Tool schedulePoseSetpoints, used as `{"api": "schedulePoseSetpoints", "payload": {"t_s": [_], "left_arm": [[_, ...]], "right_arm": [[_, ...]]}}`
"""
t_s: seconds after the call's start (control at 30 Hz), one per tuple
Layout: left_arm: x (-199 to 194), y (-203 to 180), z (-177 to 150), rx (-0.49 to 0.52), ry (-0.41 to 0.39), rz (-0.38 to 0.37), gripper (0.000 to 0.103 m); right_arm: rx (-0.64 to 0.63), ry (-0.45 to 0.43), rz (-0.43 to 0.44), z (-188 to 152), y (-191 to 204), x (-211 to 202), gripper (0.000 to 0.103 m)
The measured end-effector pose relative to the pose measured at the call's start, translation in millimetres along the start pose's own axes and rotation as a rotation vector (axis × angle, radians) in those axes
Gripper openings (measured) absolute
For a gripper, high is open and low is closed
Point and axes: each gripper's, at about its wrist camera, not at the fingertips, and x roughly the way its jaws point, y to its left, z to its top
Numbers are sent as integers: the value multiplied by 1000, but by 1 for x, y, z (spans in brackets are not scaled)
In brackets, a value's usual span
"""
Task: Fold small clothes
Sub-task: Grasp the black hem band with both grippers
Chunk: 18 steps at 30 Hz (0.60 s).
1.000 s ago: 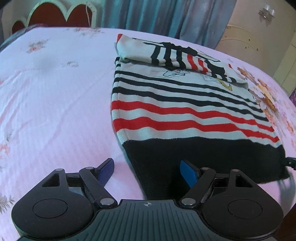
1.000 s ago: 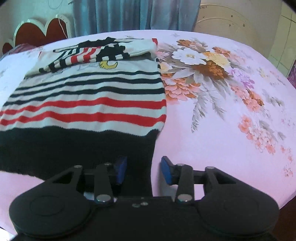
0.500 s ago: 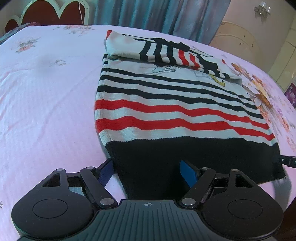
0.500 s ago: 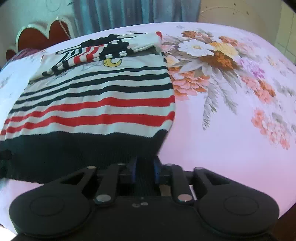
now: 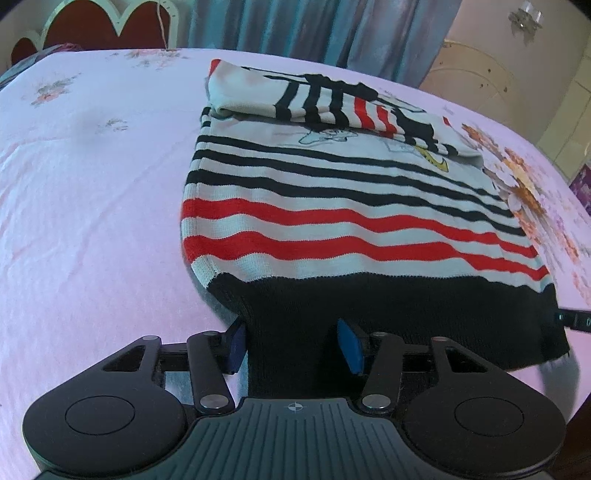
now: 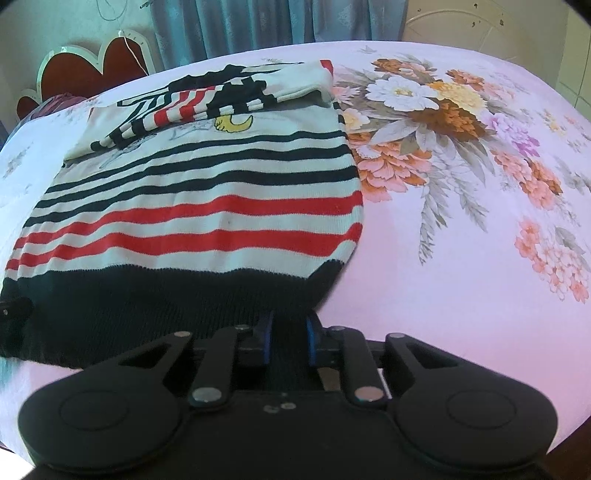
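A striped knit sweater [image 5: 351, 229] [image 6: 203, 221], white with black and red bands and a black hem, lies flat on the pink bed sheet [image 5: 92, 184] [image 6: 461, 302]. Its sleeves [image 5: 332, 107] are folded across the chest. My left gripper [image 5: 293, 345] straddles the hem's near left corner. Its jaws are closing, with the black cloth between the blue pads [image 5: 349, 345] and not pinched. My right gripper [image 6: 287, 339] is shut on the hem's near right corner, and black fabric fills the narrow gap. Each gripper's tip shows at the other view's edge.
A red scalloped headboard [image 5: 92, 33] and blue curtains [image 5: 314, 33] stand beyond the bed. A pale cabinet [image 5: 480, 74] is at the back right. The sheet carries a large flower print [image 6: 424, 110] right of the sweater. The bed's near edge lies under both grippers.
My left gripper's jaws have narrowed around the hem corner, which now sits between the pads. My right gripper closed on the right hem corner and stays there; that corner is pulled up slightly.
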Motion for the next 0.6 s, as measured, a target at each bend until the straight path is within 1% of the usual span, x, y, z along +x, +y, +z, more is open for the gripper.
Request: {"api": "schedulePoseSetpoints", "payload": {"t_s": [0.03,0.13,0.2,0.23,0.27,0.3,0.33,0.37,0.43,0.5,0.6], "left_arm": [[0,0,0,2,3,-2,51],[0,-1,0,-3,10,0,51],[0,-1,0,-6,12,-1,51],[-1,-1,0,-4,15,-2,51],[-1,-2,1,-2,19,-4,51],[-1,-1,2,-2,23,-6,50],[-2,-1,2,-3,29,-8,40],[-2,-1,3,-3,35,-14,26],[-2,3,6,-23,58,-45,14],[-2,6,9,-37,70,-67,13],[-8,8,14,-53,61,-97,11]], "right_arm": [[-4,3,-1,1,-1,1,33],[-6,15,8,1,-2,3,33],[-15,25,11,0,-1,3,30],[-17,30,14,0,0,2,26],[-20,33,20,0,1,2,19],[-20,39,29,1,2,2,16],[-20,46,39,1,3,2,14],[-19,51,43,2,3,2,13],[-20,59,57,4,3,1,12],[0,70,82,7,-1,1,11],[20,73,117,12,-8,-3,11]]}}
